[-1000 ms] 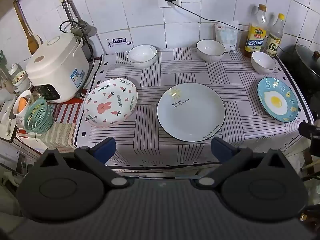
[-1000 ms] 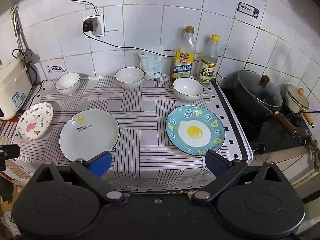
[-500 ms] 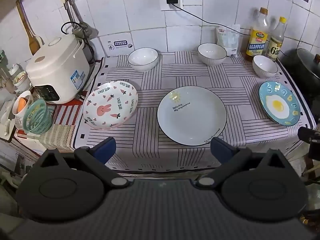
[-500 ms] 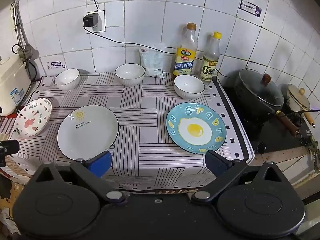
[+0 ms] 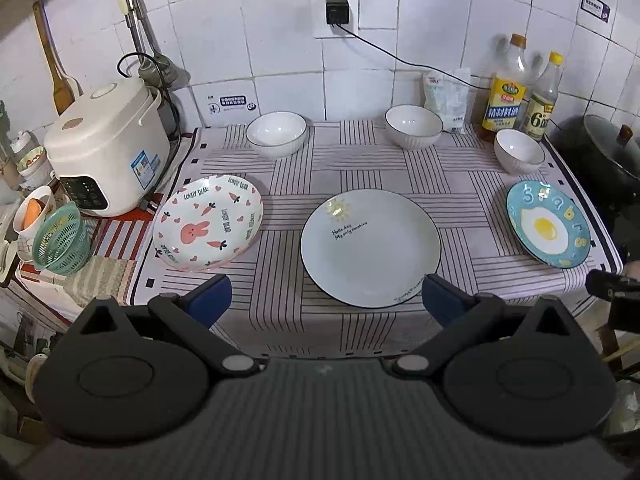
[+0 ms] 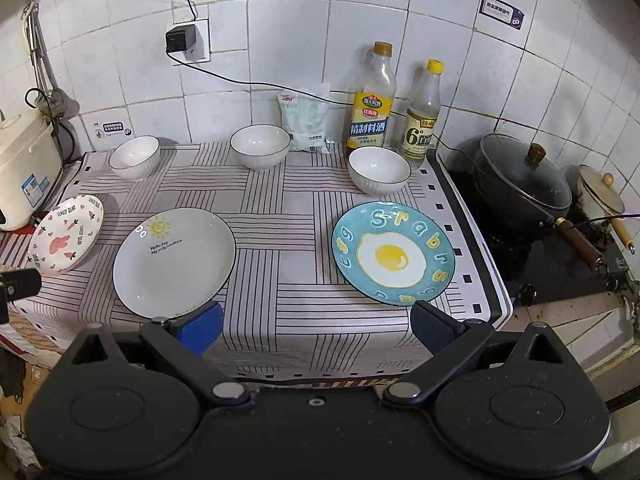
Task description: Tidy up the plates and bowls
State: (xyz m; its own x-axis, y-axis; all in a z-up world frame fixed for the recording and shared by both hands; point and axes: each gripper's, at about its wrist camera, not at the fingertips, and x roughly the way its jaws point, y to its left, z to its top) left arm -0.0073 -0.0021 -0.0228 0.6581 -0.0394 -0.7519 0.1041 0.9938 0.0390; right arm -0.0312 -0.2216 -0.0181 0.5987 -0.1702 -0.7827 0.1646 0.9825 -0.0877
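Both cameras have drawn back slightly; nothing on the cloth has shifted. Left gripper and right gripper: jaws spread, empty, at the near edge. Bunny plate, white plate, egg plate near; three bowls far.

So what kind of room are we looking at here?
A home kitchen, most likely: a rice cooker sits left of the cloth-covered counter, a lidded wok sits on a stove to the right, and condiment bottles stand against the tiled wall.

Striped cloth over counter — three plates in front, three white bowls behind.
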